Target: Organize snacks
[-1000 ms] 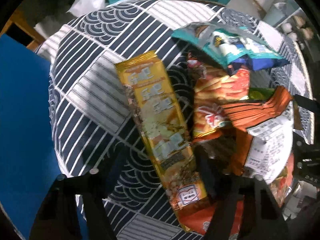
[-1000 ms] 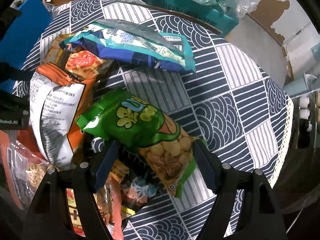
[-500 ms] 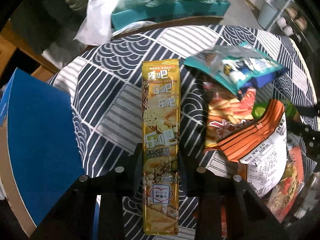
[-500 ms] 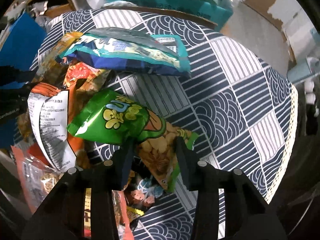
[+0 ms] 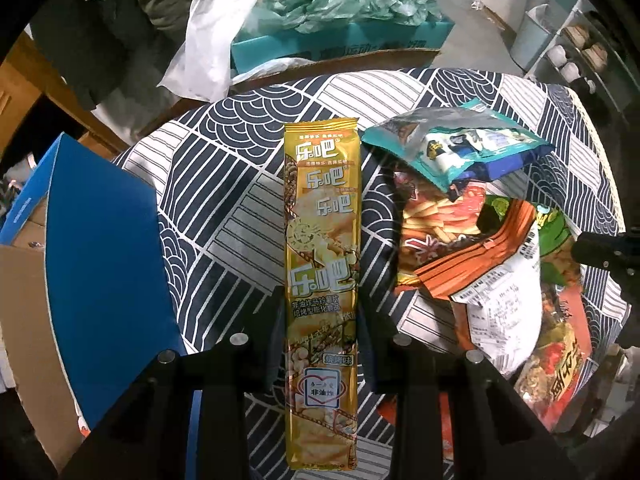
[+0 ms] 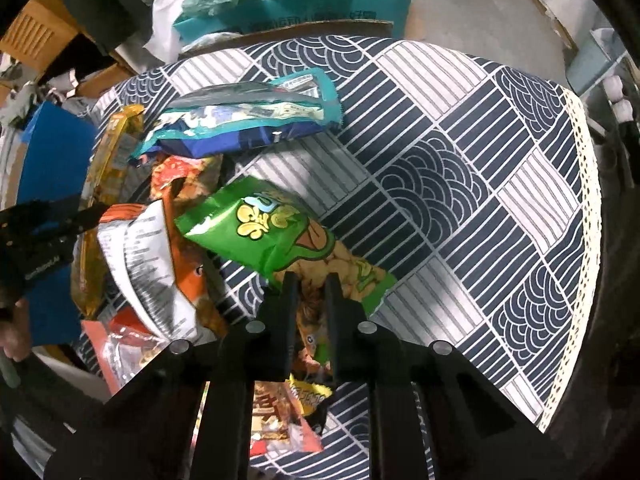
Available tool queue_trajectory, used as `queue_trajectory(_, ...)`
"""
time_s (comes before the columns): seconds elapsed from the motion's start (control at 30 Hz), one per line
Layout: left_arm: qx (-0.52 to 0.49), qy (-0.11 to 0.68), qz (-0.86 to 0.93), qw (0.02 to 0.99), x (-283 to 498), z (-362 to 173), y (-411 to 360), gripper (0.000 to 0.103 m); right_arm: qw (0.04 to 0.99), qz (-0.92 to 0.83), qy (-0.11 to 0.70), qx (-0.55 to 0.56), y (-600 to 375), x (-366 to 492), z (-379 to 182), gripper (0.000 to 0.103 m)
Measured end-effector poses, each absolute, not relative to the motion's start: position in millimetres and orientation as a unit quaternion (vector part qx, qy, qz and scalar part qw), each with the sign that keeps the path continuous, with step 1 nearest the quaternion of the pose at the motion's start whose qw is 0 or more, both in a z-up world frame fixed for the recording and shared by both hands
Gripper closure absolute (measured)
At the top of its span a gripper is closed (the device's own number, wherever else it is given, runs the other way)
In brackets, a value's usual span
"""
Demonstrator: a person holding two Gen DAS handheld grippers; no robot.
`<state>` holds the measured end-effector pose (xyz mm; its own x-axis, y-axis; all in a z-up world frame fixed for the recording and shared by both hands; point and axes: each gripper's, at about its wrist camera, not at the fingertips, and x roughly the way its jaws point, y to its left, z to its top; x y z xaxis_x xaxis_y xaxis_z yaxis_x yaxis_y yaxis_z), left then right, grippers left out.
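Note:
My left gripper (image 5: 320, 300) is shut on a long gold snack pack (image 5: 321, 240) and holds it above the patterned tablecloth (image 5: 224, 208); the pack also shows at the left of the right wrist view (image 6: 108, 168). My right gripper (image 6: 311, 284) is shut on the lower end of a green peanut bag (image 6: 272, 232), lifted off the cloth. A heap of snacks lies between them: a teal and blue bag (image 5: 460, 148), a red fries bag (image 5: 436, 224), and an orange and white bag (image 5: 492, 280).
A blue box (image 5: 92, 260) stands at the table's left edge. A teal carton with green plastic bags (image 5: 344, 24) sits behind the table. The cloth's lace edge (image 6: 588, 216) runs down the right. More red snack bags (image 6: 280, 416) lie under my right gripper.
Both grippers closed from open: the left on the gold pack, which swung upright and rose; the right on the green bag, which lifted off the cloth.

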<state>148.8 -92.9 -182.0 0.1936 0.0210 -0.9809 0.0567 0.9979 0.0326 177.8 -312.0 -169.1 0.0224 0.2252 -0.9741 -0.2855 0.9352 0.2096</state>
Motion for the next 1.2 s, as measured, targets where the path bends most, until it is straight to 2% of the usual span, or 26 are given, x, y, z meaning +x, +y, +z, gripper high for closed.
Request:
queue_trajectory(0.07, 0.026, 0.637, -0.009, 0.771, 149.0, -181.1, -91.7, 0.071, 0.721, 0.181, 0.668, -0.04, -311.4, 171.9, -163.6, 0.091)
queue_trajectory(0.1, 0.024, 0.637, -0.009, 0.77, 149.1, -180.9, -91.1, 0.071, 0.726, 0.18, 0.662, -0.051, -311.4, 169.9, -159.7, 0.083)
queue_trajectory(0.13, 0.021, 0.637, -0.009, 0.77, 149.1, -180.6, -90.4, 0.071, 0.73, 0.183, 0.656, -0.064, -310.0, 170.6, -156.1, 0.072)
queue_trajectory(0.17, 0.02, 0.638, -0.008, 0.77, 149.4, -180.7, -89.8, 0.071, 0.735, 0.185, 0.648, -0.073, -310.1, 172.0, -153.2, 0.048)
queue_trajectory(0.2, 0.019, 0.638, -0.007, 0.77, 150.0, -180.9, -89.4, 0.071, 0.745, 0.183, 0.635, -0.084, -308.8, 171.9, -149.0, 0.038)
queue_trajectory(0.43, 0.021, 0.641, -0.007, 0.767, 152.8, -184.7, -89.0, 0.07, 0.743, 0.22, 0.615, -0.147, -286.0, 181.3, -161.5, 0.038)
queue_trajectory(0.87, 0.02, 0.647, -0.008, 0.762, 153.6, -192.3, -84.0, 0.071, 0.693, 0.234, 0.65, -0.205, -257.9, 186.5, -222.2, 0.039)
queue_trajectory(1.03, 0.014, 0.643, -0.009, 0.766, 151.8, -186.6, -81.6, 0.071, 0.686, 0.23, 0.662, -0.196, -260.0, 188.7, -227.9, 0.053)
queue_trajectory(1.1, 0.011, 0.639, -0.012, 0.769, 150.6, -181.6, -80.7, 0.071, 0.692, 0.228, 0.658, -0.191, -263.9, 189.8, -221.7, 0.065)
queue_trajectory(1.2, 0.005, 0.632, -0.016, 0.774, 147.2, -172.0, -81.0, 0.071, 0.702, 0.218, 0.654, -0.179, -270.5, 190.8, -210.2, 0.068)
